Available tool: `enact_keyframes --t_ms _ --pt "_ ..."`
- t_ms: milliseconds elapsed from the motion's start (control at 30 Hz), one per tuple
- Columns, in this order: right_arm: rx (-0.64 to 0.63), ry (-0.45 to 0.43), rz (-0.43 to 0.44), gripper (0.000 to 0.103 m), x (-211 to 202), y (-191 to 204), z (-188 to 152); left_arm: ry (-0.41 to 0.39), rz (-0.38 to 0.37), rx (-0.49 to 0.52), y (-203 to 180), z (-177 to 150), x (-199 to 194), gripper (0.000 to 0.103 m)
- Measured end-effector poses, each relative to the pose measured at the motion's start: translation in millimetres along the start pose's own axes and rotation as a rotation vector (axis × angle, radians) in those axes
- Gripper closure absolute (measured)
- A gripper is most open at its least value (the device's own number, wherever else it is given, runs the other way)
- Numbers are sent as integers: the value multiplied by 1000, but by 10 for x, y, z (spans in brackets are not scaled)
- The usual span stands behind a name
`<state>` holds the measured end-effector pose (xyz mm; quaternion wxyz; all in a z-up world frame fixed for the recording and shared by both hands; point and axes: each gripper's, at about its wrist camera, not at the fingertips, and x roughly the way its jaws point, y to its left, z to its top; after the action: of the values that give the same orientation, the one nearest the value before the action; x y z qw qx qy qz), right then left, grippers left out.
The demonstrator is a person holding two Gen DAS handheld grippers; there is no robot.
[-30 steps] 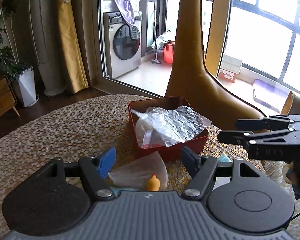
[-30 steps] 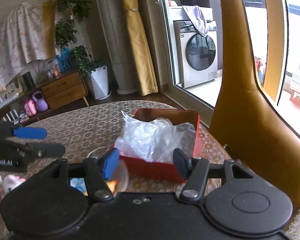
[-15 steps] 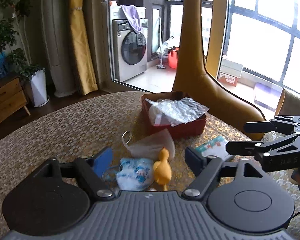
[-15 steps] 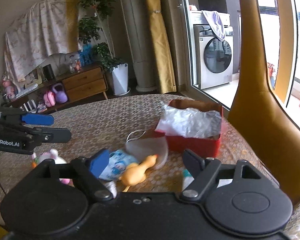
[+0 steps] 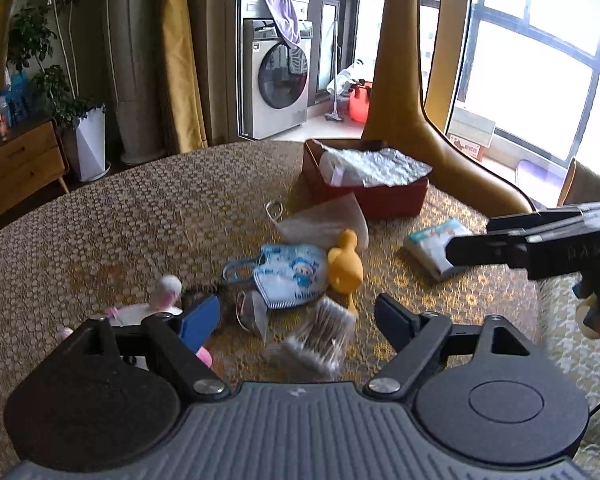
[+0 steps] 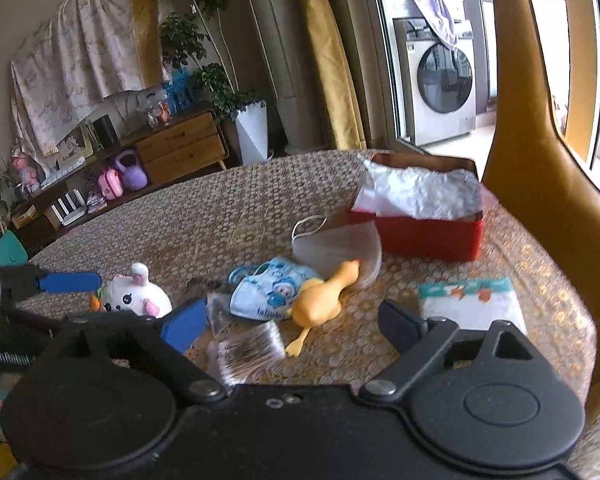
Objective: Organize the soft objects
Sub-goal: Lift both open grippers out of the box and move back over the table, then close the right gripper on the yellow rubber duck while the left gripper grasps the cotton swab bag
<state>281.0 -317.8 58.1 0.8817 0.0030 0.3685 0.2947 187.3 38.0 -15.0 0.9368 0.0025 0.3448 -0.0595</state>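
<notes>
Left gripper [image 5: 298, 320] and right gripper [image 6: 290, 330], jaws just spread wide and empty, hover short of the open red rectangular box [image 6: 428, 232]. Before the box lie a blue printed face mask [image 5: 290, 274], a yellow rubber duck [image 6: 320, 300] and, apparently, a clear packet of cotton swabs [image 5: 320, 338]. Step: selecting; next, close on one item.

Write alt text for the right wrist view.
The open right gripper hovers over a patterned table scattered with a yellow rubber duck, blue cartoon face mask, white plush bunny and tissue pack; a red box sits behind.
</notes>
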Motion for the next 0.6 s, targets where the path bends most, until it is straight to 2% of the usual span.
enact_keyframes --t_ms 133,233,467,600 --pt "25 30 -1 10 132 25 -44 6 -17 -1 -22 -115 70 10" --pt "48 48 -13 10 234 24 -63 3 -10 3 -51 -192 146 2" --pt "122 108 -34 9 534 -37 -45 34 -35 9 -104 -310 374 1" --pt "135 127 -46 9 706 -54 2 84 -75 -21 -129 -341 546 1"
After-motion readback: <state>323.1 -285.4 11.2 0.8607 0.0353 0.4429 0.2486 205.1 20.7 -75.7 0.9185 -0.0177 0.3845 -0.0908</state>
